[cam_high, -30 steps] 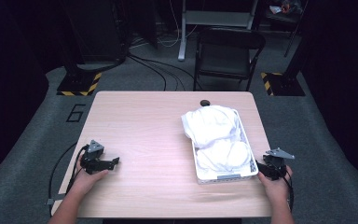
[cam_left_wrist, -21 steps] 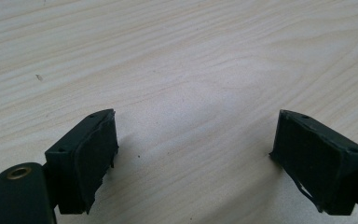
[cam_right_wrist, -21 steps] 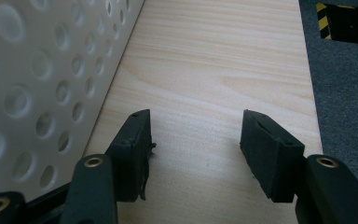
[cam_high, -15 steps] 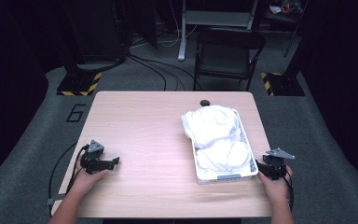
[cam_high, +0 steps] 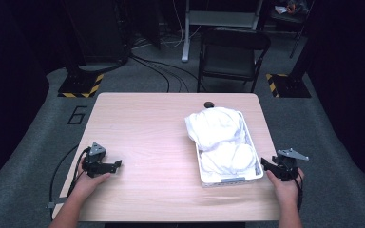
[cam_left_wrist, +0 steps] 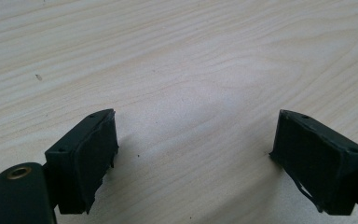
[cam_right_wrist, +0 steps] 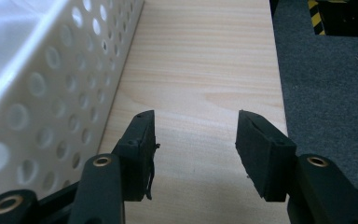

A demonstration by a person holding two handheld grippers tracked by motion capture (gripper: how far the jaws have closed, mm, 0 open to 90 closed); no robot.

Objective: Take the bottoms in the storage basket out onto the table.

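My right gripper (cam_high: 269, 165) rests at the desk's (cam_high: 147, 123) right edge, just beside the white basket (cam_high: 228, 180). Its fingers (cam_right_wrist: 142, 140) have just been closing but stand apart with nothing between them. The basket holds white cloth (cam_high: 218, 128). My left gripper (cam_high: 114, 165) sits near the left edge, fingers (cam_left_wrist: 95, 154) wide apart over bare wood.

Matt pale-wood table (cam_high: 147, 137), perforated white plastic basket (cam_high: 228, 179), soft cloth (cam_high: 214, 126)
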